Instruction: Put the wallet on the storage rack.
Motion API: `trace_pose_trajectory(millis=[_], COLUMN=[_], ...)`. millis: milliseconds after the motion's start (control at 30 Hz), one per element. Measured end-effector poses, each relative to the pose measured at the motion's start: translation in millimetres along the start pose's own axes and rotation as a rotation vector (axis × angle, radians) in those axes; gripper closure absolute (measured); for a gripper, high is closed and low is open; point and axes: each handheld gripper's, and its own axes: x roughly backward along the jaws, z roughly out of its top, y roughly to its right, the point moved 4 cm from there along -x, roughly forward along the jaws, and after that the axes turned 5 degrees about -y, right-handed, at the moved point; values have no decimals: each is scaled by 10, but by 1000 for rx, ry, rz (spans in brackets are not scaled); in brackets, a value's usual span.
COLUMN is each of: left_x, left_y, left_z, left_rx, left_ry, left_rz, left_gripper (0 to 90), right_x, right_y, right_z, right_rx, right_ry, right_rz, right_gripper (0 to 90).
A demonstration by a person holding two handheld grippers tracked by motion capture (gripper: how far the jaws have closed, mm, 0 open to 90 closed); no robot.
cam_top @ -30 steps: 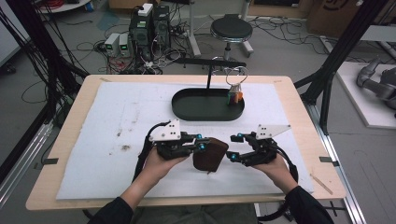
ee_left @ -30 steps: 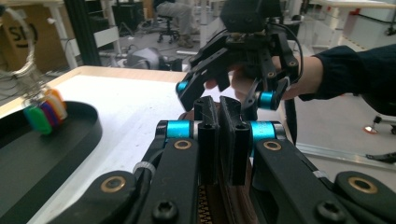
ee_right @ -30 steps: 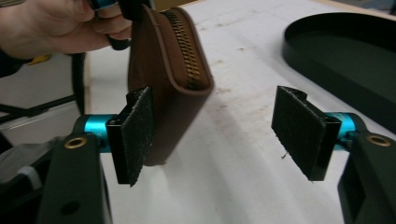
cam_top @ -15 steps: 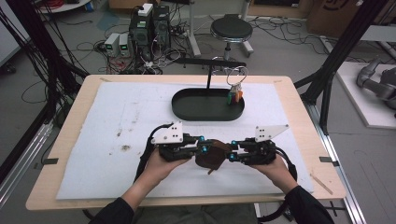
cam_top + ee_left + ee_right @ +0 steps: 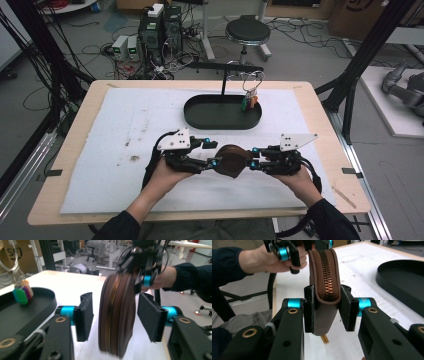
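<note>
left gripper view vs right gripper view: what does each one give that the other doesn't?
Left gripper view: the left claw open, its pads apart from the brown zip pouch between them, plus coloured key tags hanging over the black tray.

Right gripper view: the right claw shut on the pouch, zipper teeth sharp, a tan tab below.

Both: the pouch on edge, the tray, the white mat.

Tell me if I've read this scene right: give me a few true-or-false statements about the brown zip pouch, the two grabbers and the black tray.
1. The right gripper is clamped on the brown pouch. True.
2. The left gripper squeezes the pouch too. False: its jaws stand open, with gaps on both sides.
3. The pouch lies inside the black tray. False: it is held between the grippers, nearer the person.
4. Coloured key tags hang over the tray's right end. True.
5. The pouch's zip is wide open. False: the visible stretch is closed.
</note>
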Motion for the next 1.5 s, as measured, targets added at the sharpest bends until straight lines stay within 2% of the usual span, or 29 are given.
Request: trace_pose_trajectory(millis=[133, 233, 367, 467, 567, 700, 767, 833, 933, 1067, 1200, 1333, 1500], left_x=[-25, -77, -161, -213, -239, -284, -292, -287, -259, -232, -200, -140, -60], left_y=[-63, -86, -90, -79, -47, -40, -33, -20, -9, 2, 20, -1, -42], left_z=[-112, -180, -240, -265, -266, -286, -296, -291, -272, -249, -207, -178, -179], left_rx=[52, 82, 96, 108, 91, 96, 92, 63, 38, 13, -14, -11, -8], left_ry=[-31, -35, -61, -51, -48, -63, -61, -57, -44, -51, -90, -128, -188], left_rz=[-12, -36, -80, -119, -145, -156, -180, -188, -189, -192, -183, -172, -172], left_gripper=[386, 378, 339, 335, 334, 347, 434, 564, 625, 650, 661, 663, 663], right_x=[75, 109, 134, 134, 130, 124, 124, 120, 134, 137, 139, 184, 249], right_y=[5, 4, -25, -44, -58, -67, -72, -72, -61, -63, -59, -25, -6], right_z=[33, 66, 114, 136, 145, 154, 158, 161, 162, 163, 150, 143, 160], right_rx=[-3, 1, 13, 24, 30, 32, 37, 41, 37, 43, 44, 49, 43], right_ry=[30, 47, 62, 62, 60, 61, 59, 60, 69, 72, 59, 59, 64], right_rz=[-6, -8, 2, 9, 16, 25, 27, 24, 29, 35, 41, 23, 9], right_gripper=[695, 695, 695, 695, 695, 695, 695, 695, 691, 677, 643, 571, 539])
